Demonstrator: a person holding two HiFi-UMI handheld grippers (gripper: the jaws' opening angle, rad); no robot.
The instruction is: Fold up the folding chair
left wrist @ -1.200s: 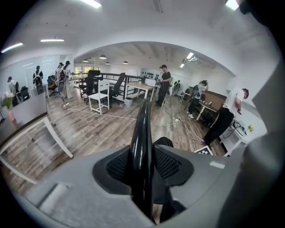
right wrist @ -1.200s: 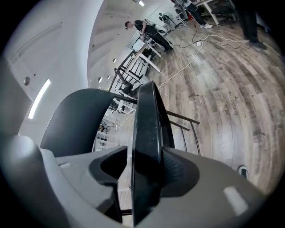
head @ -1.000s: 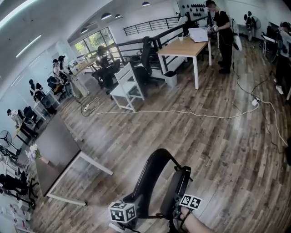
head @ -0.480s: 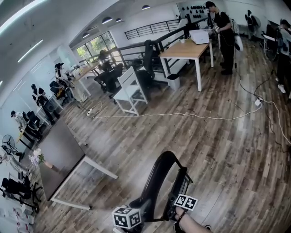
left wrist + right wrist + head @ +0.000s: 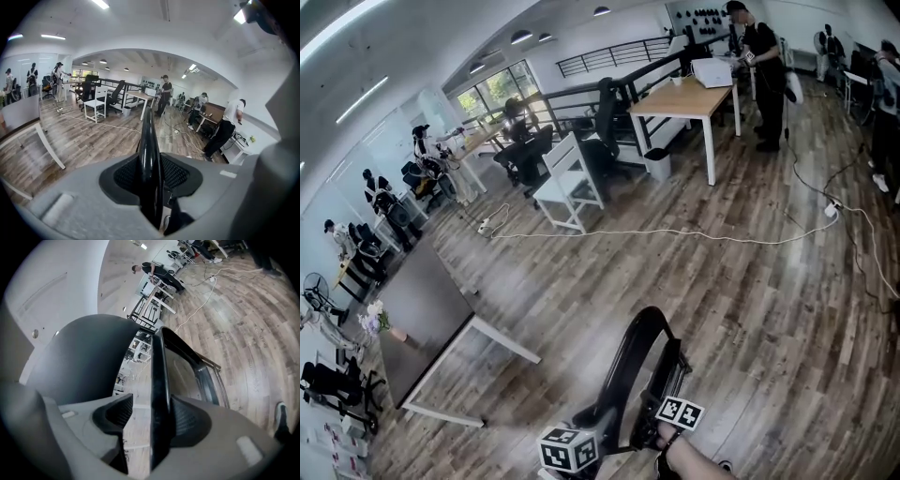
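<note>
The black folding chair (image 5: 635,370) stands nearly flat at the bottom of the head view, between the two marker cubes (image 5: 569,450) (image 5: 680,412). In the left gripper view, my left gripper (image 5: 151,174) is shut on the chair's thin black edge (image 5: 148,133); its jaws have just been closing and both pads press on it. In the right gripper view, my right gripper (image 5: 150,420) has the chair's frame (image 5: 161,376) between its jaws. The frame lies against the right pad (image 5: 190,420), and a gap shows on the left pad's side.
A grey table (image 5: 422,309) stands to the left of the chair. Farther off are a white chair (image 5: 567,183), a wooden table (image 5: 684,98) with a person (image 5: 761,66) beside it, and a white cable (image 5: 675,232) across the floor. A shoe (image 5: 281,416) is by the chair.
The right marker cube has shifted a little left and down along the chair. The chair's back and seat look slightly closer together. The left cube has barely moved.
</note>
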